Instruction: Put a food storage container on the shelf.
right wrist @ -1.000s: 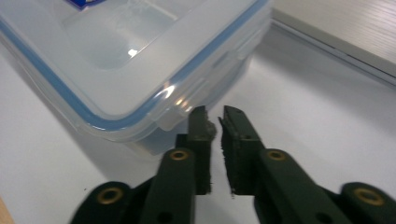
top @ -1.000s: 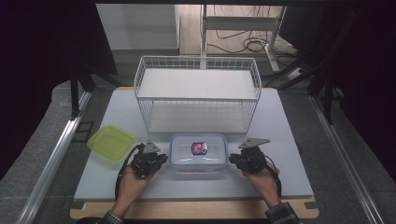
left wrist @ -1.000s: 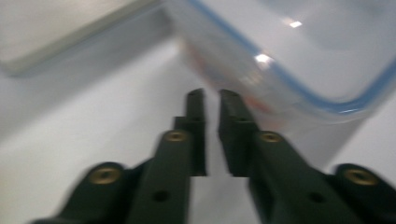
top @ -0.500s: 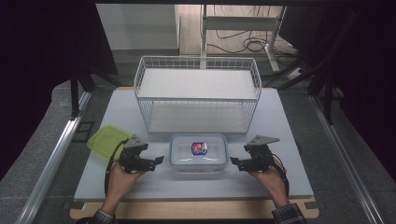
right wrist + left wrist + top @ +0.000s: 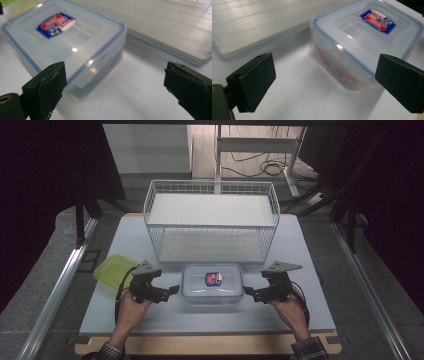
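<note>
Both claws wide, box free
Left claw (image 5: 172,289) and right claw (image 5: 248,294) have just been opening — each beside the lidded box (image 5: 212,283), gripping nothing.

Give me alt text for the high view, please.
A clear lidded container sits on a white table between a person's left gripper and right gripper, both open. Behind stands a white wire basket; a green lid lies left.
</note>
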Demonstrator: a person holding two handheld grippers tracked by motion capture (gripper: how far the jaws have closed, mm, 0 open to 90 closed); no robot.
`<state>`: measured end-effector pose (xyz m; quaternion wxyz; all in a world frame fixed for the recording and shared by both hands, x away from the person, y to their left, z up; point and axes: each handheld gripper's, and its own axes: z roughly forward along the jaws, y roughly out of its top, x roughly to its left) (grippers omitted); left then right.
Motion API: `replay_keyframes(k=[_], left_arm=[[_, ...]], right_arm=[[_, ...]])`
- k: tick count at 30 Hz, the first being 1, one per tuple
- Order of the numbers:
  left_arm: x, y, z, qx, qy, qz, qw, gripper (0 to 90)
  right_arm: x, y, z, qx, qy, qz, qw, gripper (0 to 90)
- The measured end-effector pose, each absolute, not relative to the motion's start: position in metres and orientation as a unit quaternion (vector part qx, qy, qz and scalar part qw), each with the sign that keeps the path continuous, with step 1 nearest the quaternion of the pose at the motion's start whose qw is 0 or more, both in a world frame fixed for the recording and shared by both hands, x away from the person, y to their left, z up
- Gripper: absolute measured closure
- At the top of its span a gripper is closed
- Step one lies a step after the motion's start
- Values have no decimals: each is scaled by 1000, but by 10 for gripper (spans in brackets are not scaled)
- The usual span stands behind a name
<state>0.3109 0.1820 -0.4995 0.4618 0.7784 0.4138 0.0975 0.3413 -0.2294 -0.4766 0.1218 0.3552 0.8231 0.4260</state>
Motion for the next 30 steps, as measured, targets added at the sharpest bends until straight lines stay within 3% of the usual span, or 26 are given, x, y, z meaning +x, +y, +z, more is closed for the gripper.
replay_keyframes(k=[5,14,21,25,29,30], left_arm=[[319,170,-496,787,401,57,466,20],[337,149,-502,804,397,23,441,21],[351,142,-520,793,403,-89,449,0],[351,143,-520,792,407,-103,443,0],[348,147,-519,784,422,-122,439,52],[345,151,-517,784,422,-127,438,114]], right_arm=[[345,-213,-473,353,830,418,106,1],[361,-194,-479,367,840,396,51,17],[378,-190,-497,396,820,408,-65,45],[379,-190,-501,403,816,404,-89,40],[378,-192,-500,408,813,403,-97,76],[375,-195,-498,410,812,403,-96,118]])
